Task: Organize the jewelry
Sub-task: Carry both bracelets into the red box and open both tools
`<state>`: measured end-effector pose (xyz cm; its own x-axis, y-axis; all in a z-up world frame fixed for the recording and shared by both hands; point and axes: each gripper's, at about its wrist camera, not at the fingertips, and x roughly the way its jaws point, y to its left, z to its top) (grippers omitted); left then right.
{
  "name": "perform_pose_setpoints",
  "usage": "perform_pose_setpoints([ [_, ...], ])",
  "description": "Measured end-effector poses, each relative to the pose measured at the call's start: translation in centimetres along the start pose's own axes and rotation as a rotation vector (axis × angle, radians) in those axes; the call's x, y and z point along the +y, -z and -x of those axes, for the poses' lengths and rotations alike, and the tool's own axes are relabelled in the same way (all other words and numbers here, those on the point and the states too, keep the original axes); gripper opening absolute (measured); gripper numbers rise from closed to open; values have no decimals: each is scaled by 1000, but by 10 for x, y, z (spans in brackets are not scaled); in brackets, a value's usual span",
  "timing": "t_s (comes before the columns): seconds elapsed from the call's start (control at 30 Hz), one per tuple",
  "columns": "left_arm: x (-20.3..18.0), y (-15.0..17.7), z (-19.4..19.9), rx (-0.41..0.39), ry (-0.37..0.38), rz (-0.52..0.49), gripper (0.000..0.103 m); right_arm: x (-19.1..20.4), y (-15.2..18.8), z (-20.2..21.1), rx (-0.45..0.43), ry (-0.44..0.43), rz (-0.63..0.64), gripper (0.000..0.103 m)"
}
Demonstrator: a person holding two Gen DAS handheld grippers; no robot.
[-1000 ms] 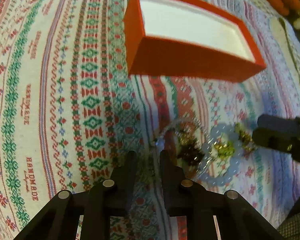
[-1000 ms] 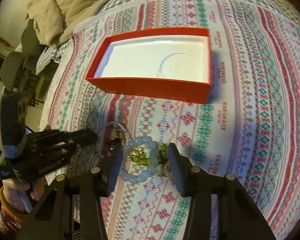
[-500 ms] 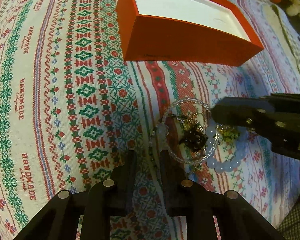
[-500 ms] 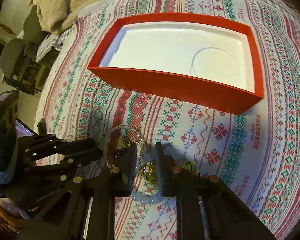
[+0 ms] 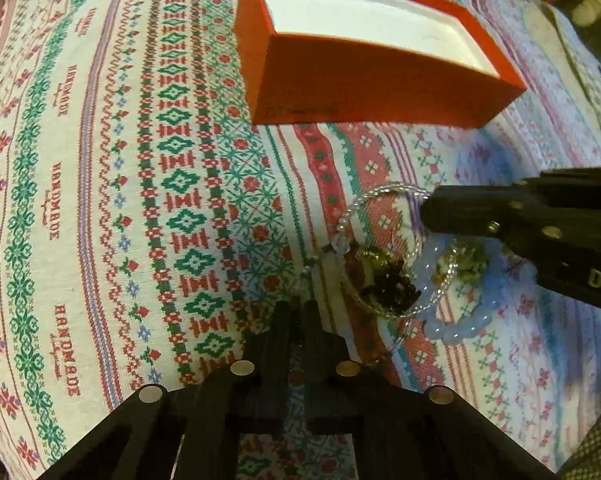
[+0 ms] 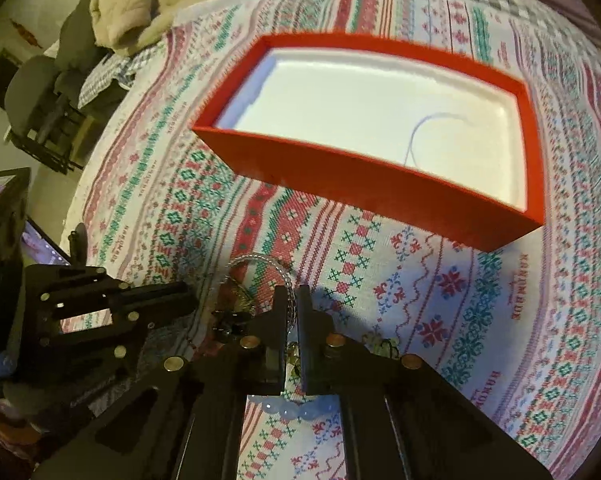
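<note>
Mostly patterned tablecloth in frame, covering the bench, "HANDMADE" woven into its stripes. Red box sits open on it, white lining, thin loop of thread or wire at the lining's right end; nothing else visible inside. Jewelry pile lies on the cloth near the box, on the side facing both cameras. Right gripper has its fingers pinching the clear beaded bracelet by one side of the ring. Left gripper fingers are nearly pressed together, narrow gap; a thin beaded strand runs toward the gap, can't tell if it's gripped. Pale blue bead bracelet lies flat under the right gripper. Dark charm cluster and gold-green charm lie among the rings.
</note>
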<state>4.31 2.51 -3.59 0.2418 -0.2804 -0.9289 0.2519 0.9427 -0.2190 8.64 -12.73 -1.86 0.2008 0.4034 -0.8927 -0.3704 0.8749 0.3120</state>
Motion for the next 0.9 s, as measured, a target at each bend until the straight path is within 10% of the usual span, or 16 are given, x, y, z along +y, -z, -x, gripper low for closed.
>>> perform_pose_setpoints([
  [0.9, -43, -65, 99, -354, 71, -73, 0, -13, -20, 101, -284, -3, -47, 4],
])
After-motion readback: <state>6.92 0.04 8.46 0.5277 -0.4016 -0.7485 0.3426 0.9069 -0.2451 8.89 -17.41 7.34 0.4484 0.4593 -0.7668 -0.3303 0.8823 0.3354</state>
